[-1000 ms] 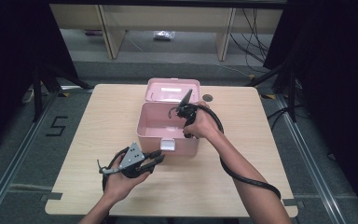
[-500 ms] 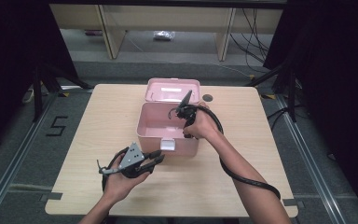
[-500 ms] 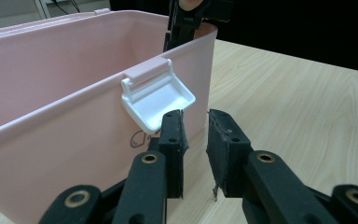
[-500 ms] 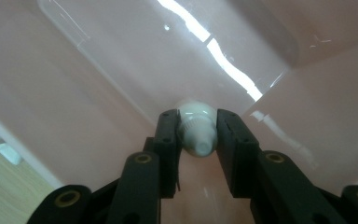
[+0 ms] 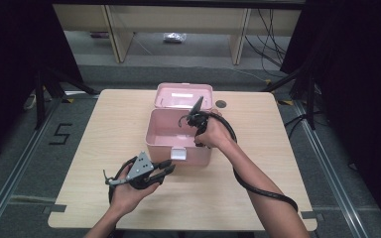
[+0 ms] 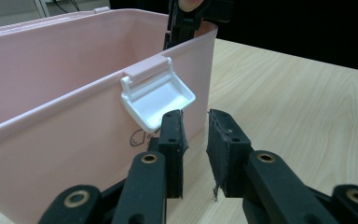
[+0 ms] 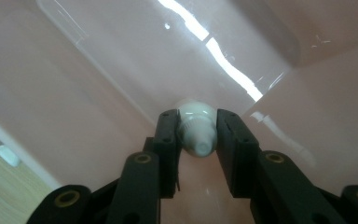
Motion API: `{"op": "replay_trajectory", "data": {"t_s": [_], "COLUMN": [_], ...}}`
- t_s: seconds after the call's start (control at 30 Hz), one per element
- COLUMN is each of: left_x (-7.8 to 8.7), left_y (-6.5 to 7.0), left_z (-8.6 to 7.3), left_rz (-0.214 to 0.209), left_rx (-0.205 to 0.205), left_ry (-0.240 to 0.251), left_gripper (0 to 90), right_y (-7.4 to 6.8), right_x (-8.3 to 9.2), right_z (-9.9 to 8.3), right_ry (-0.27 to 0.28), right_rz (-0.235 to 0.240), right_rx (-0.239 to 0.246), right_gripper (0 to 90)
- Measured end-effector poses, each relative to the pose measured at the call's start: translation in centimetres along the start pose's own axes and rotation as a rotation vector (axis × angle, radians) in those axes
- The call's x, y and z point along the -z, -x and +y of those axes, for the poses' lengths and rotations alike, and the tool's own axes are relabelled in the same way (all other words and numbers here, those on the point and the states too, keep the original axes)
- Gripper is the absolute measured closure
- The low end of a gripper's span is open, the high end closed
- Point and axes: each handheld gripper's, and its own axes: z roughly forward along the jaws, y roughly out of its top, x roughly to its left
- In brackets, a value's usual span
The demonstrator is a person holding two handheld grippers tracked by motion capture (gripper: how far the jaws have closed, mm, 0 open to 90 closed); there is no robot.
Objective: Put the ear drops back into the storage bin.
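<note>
A pink box [image 5: 178, 136] stood open near the middle of the table [image 5: 278, 163], its lid [image 5: 182, 95] tipped back on the far side. The right gripper [image 5: 194, 130] reached down into the box at its right wall, its jaws clamped on a small white bottle [image 7: 196, 130] inside the pink interior. The left gripper [image 5: 167, 168] rested just near and left of the box's front, jaws a little apart with nothing between them, close under the white latch [image 6: 157, 98].
</note>
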Motion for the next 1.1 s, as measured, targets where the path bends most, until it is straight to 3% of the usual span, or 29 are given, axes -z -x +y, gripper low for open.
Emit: {"op": "replay_trajectory", "data": {"t_s": [0.37,0.47,0.57,0.63,0.73,0.8,0.83,0.87,0.9,1.0,1.07,1.1], "left_x": [0.1,0.0,0.0,0.0,0.0,0.0,0.0,-0.1,-0.1,0.0,-0.1,-0.1], "left_y": [0.0,0.0,0.0,0.0,0.0,0.1,0.1,0.0,0.1,0.1,0.1,0.1], "left_z": [0.1,0.0,0.0,0.0,0.0,0.1,0.1,0.1,0.1,0.1,0.1,0.1], "left_rz": [0.006,0.005,0.006,0.006,0.005,0.005,0.005,-0.003,-0.002,0.004,0.003,0.002], "left_rx": [-0.006,-0.002,-0.001,-0.001,-0.002,-0.003,-0.004,0.0,-0.001,-0.006,-0.004,-0.004], "left_ry": [-0.009,-0.009,-0.009,-0.009,-0.01,-0.01,-0.01,0.002,0.0,-0.011,-0.008,-0.008], "left_gripper": [74.4,74.4,74.4,74.4,74.4,74.4,74.4,74.4,74.4,74.4,74.3,74.1], "right_y": [0.1,0.0,0.1,0.0,0.2,-0.1,0.2,0.2,0.0,0.1,-0.1,0.3], "right_x": [-0.1,-0.1,-0.1,0.0,0.1,0.3,0.2,0.3,0.5,0.7,0.9,1.0], "right_z": [0.1,0.1,0.1,0.1,0.1,0.1,0.1,0.1,0.1,0.1,0.0,0.0], "right_ry": [-0.008,-0.015,-0.008,-0.021,-0.011,-0.028,-0.012,-0.02,-0.024,-0.011,-0.004,0.009], "right_rz": [-0.004,-0.004,-0.017,-0.007,-0.009,-0.007,-0.012,-0.009,-0.003,-0.004,0.004,-0.006], "right_rx": [0.032,0.022,0.05,0.024,0.049,0.019,0.048,0.047,0.001,0.016,-0.013,0.04], "right_gripper": [71.1,71.1,70.9,71.5,71.3,71.1,70.5,69.9,69.3,67.7,66.2,65.8]}}
